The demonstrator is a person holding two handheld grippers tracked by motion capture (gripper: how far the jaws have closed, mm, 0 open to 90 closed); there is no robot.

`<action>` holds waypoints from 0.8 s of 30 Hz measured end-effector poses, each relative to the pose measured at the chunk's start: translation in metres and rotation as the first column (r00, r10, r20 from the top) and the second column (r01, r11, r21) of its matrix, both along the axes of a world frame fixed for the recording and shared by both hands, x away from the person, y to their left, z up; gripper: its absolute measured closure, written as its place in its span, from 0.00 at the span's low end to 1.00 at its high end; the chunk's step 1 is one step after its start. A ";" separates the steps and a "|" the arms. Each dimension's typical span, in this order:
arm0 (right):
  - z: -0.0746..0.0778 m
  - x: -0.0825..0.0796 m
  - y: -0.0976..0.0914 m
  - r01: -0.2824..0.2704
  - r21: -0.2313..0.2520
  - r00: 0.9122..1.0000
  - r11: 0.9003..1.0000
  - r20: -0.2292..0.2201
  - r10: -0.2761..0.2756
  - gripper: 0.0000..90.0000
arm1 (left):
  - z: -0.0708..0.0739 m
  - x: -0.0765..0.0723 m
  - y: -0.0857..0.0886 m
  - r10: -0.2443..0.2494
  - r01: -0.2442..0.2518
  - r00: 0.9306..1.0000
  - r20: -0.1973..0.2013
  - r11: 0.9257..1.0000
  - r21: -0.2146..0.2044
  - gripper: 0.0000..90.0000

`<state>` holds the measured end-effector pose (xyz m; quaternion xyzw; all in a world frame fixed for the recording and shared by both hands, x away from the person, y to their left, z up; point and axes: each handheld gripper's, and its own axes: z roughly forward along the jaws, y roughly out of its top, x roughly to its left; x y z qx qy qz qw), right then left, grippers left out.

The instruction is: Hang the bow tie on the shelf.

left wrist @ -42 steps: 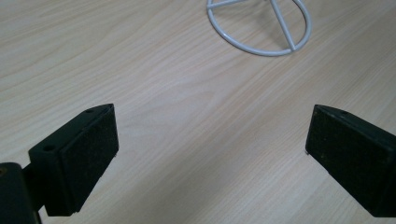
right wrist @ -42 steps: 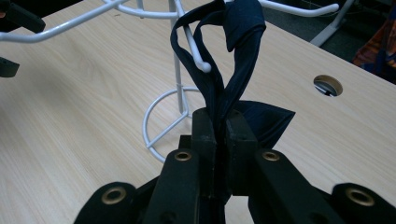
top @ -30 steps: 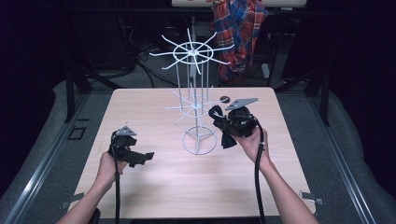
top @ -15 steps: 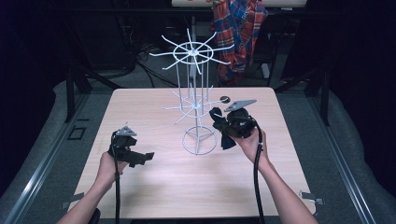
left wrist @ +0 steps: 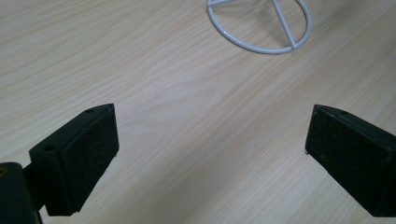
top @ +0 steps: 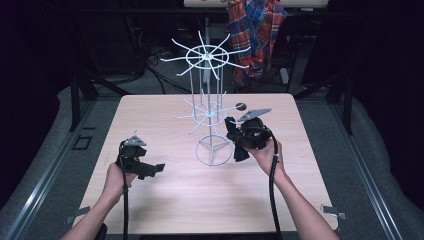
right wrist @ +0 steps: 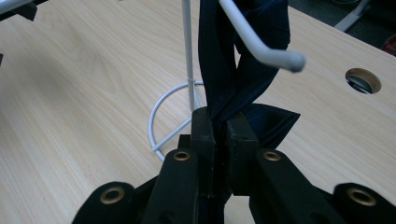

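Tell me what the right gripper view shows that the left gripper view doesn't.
Right gripper view: the right hand-held gripper shut on a dark cloth hanging over a white arm of the wire rack, plus the rack's upright pole and a round hole in the tabletop.

Left gripper view: the left hand-held gripper, jaws wide apart over bare wood.

Both: the rack's ring base and the wooden table.

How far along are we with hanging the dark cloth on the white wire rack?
Nothing hangs free yet. In hand: the right gripper is clamped on the dark navy cloth piece, which drapes over a white wire rack arm on the tiered stand. Left: releasing it. The left gripper waits open above the pale wooden table.
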<state>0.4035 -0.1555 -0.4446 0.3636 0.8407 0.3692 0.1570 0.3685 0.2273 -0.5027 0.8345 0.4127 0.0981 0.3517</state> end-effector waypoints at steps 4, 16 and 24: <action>-0.003 0.001 0.001 0.003 0.005 1.000 1.000 0.001 -0.003 0.93 | 0.000 0.000 -0.001 -0.005 0.005 1.000 -0.001 1.000 0.004 0.03; -0.007 0.000 0.004 -0.002 0.013 1.000 1.000 0.010 0.002 0.91 | 0.001 -0.001 0.000 -0.003 0.003 1.000 0.002 1.000 0.006 0.03; -0.010 0.001 0.006 -0.001 0.026 1.000 1.000 -0.005 0.001 0.88 | 0.000 -0.001 0.001 0.000 0.000 1.000 0.001 1.000 0.006 0.03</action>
